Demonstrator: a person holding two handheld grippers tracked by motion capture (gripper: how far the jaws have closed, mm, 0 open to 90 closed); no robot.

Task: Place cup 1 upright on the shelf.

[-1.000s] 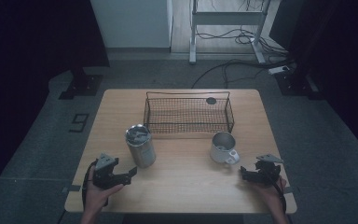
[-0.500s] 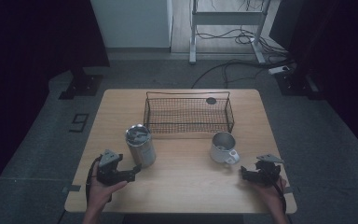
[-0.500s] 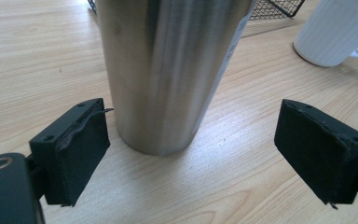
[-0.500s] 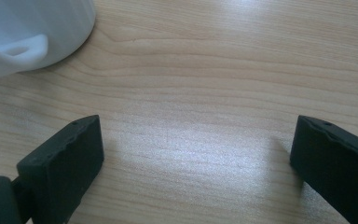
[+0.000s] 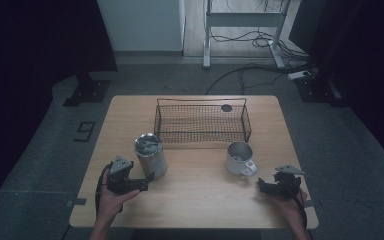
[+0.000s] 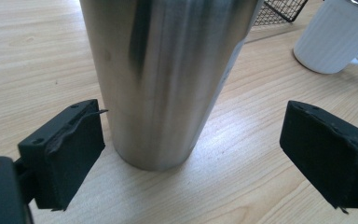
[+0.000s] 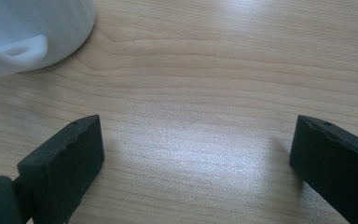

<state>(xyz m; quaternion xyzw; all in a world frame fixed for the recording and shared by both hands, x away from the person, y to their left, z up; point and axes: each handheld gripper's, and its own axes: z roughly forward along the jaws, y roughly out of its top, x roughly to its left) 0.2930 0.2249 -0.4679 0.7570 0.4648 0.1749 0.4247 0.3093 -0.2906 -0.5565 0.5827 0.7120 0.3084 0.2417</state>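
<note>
Because our left gripper (image 5: 147, 181) sits low at the steel tumbler's (image 5: 150, 155) base with jaws spread wide, we seem ready to clamp it. Our right gripper (image 5: 263, 185) rests wide and empty, near the white mug (image 5: 239, 158), right of the tumbler.

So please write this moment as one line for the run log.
left gripper: open, at steel tumbler base | right gripper: open, near white mug | wire basket: behind
</note>
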